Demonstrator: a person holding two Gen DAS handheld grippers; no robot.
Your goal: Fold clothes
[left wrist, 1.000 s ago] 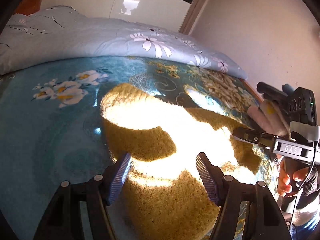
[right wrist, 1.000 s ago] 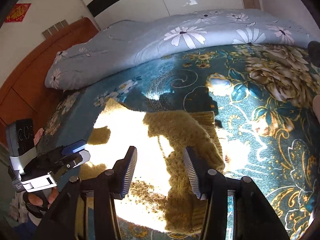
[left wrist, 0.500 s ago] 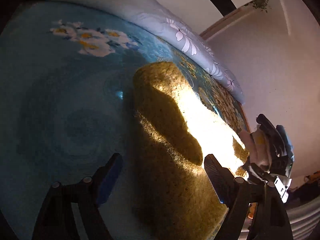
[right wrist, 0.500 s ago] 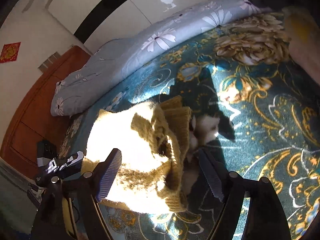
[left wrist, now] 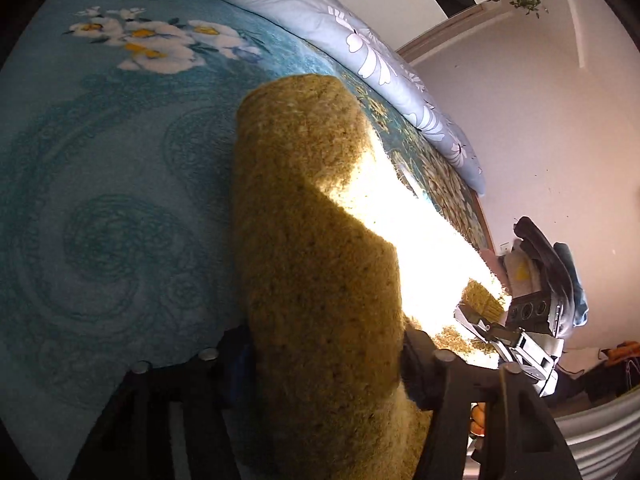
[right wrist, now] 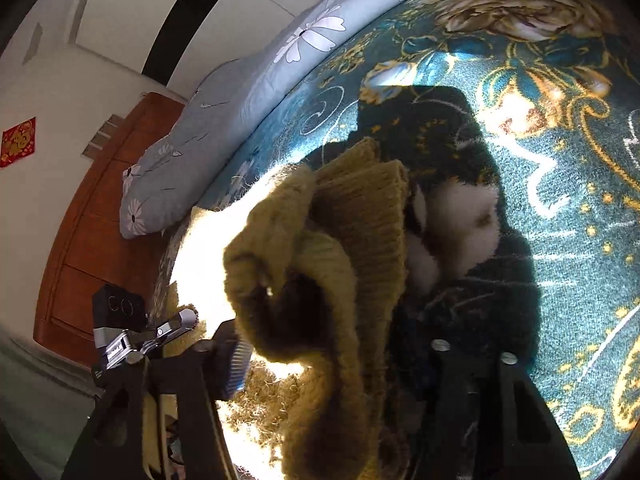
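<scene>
Left wrist view: one mustard knit sweater point(left wrist: 316, 240), lying on the bed's teal floral blanket point(left wrist: 100, 208), its near edge bunched up between your left gripper point(left wrist: 324, 364) fingers; the jaws are closing, and both pads press into the knit. One pale blue flowered quilt point(left wrist: 384, 64) is rolled along the far side of the bed. One other gripper, your right gripper point(left wrist: 516, 340), sits at the sweater's far right corner, with fingertips of your hand just visible beneath it. Strong sunlight washes out the middle of the sweater. Behind: a plain white wall point(left wrist: 560, 140). Right wrist view: the same sweater point(right wrist: 320, 264), here with its ribbed hem folded and heaped between the right gripper point(right wrist: 336, 356) fingers; the jaws are closing on the wool, which fills the gap between them. One small white fluffy patch point(right wrist: 456, 232) lies just beside the hem; you cannot tell what it is. The left gripper point(right wrist: 160, 332) shows at the lower left. The gripper's shadow darkens the blanket point(right wrist: 560, 200). One wooden headboard point(right wrist: 100, 208), one red wall sticker point(right wrist: 18, 142).
</scene>
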